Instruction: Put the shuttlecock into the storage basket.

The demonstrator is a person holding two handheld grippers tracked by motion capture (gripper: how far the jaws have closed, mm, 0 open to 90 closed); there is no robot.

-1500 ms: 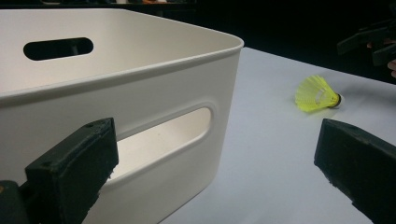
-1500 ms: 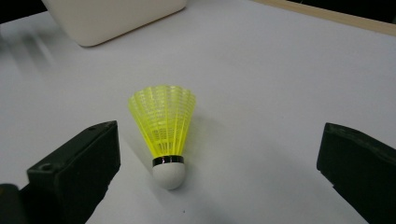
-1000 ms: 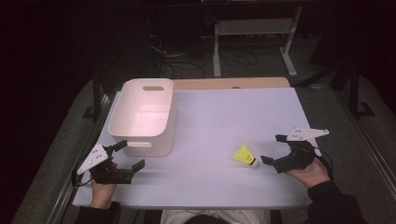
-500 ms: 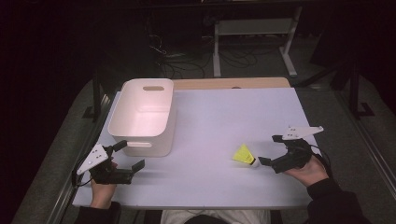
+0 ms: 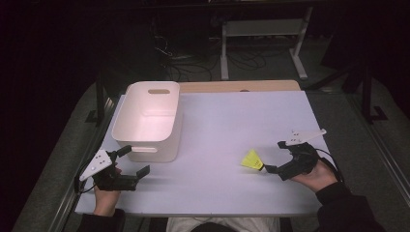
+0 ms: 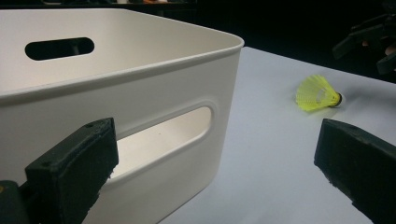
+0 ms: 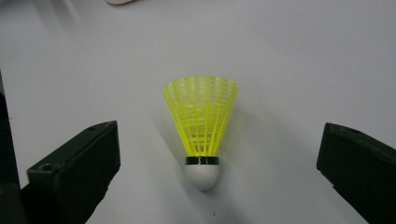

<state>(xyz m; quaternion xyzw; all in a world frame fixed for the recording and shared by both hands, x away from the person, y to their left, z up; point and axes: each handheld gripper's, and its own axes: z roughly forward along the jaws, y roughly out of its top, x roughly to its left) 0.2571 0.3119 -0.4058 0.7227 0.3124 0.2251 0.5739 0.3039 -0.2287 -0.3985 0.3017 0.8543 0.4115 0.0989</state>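
Shuttlecock [image 7: 201,126], yellow skirt and white cork, lies on its side on the white surface [image 5: 217,130], toward the near right. In the right gripper view its long axis runs straight away from the camera: the cork points back at the gripper and the skirt flares out toward the far side. It sits almost centred in the gap between the two black fingers [image 7: 74,168], which stand wide apart with bare surface on either side of the cork; neither touches it.

From the high view the right gripper [image 5: 273,157] is just beside the shuttlecock, on its right, with the cork end turned toward it. That makes the right hand [image 5: 316,176] much the nearer one, and my judgement is that a short push forward along the axis would bring the fingers level with the cork or the neck of the skirt before closing.

Farther out, the left gripper [image 5: 135,162] rests at the near left, its fingers also spread, facing the near wall of a white bin [image 5: 150,121] with slot handles. The bin stands at the far left, well apart from the shuttlecock.
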